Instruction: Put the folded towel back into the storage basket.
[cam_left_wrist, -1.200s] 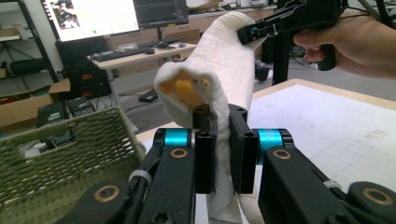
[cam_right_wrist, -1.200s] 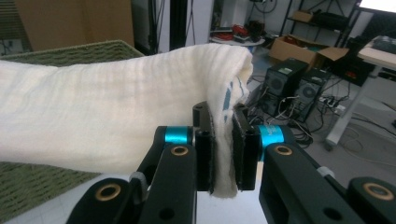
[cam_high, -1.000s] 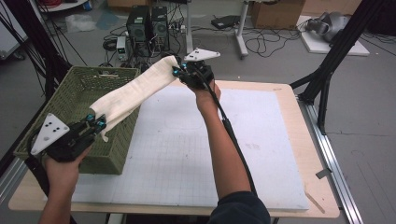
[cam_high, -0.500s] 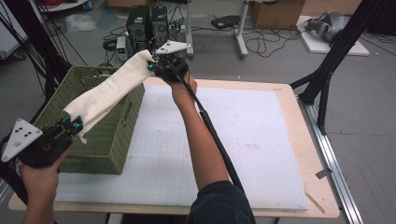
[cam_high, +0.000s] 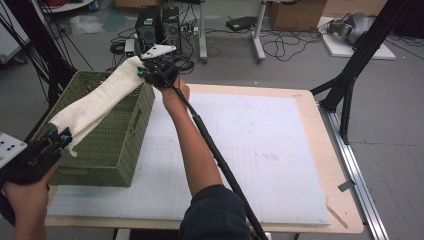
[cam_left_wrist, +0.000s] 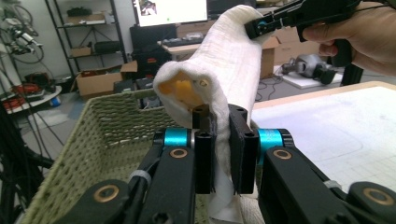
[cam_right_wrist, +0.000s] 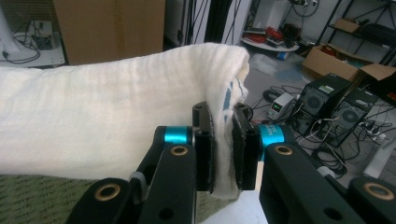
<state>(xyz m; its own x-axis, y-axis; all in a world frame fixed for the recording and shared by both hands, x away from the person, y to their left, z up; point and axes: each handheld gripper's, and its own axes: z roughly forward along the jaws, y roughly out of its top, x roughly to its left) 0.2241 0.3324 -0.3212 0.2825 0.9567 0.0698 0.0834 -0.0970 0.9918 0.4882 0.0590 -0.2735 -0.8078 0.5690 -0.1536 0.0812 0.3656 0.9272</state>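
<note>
A cream folded cloth (cam_high: 97, 100) hangs stretched in the air above the green woven basket (cam_high: 112, 137) at the table's left. My left gripper (cam_high: 64, 137) is shut on the cloth's near end, off the basket's front left corner. My right gripper (cam_high: 142, 72) is shut on its far end, above the basket's far right corner. In the left gripper view the cloth (cam_left_wrist: 219, 79) rises from the closed jaws of my left gripper (cam_left_wrist: 222, 156) toward the other gripper. In the right gripper view the cloth (cam_right_wrist: 107, 126) spreads left from my right gripper (cam_right_wrist: 223, 149).
A white mat (cam_high: 260, 150) covers most of the wooden table (cam_high: 327, 165) to the right of the basket. Computer towers (cam_high: 159, 25) and cables lie on the floor beyond the far edge. Black frame legs (cam_high: 350, 85) stand at the right.
Both grippers have carried the stretched cloth leftward, from beside the basket's right wall to above the basket. The left hand has dropped lower and farther left.
</note>
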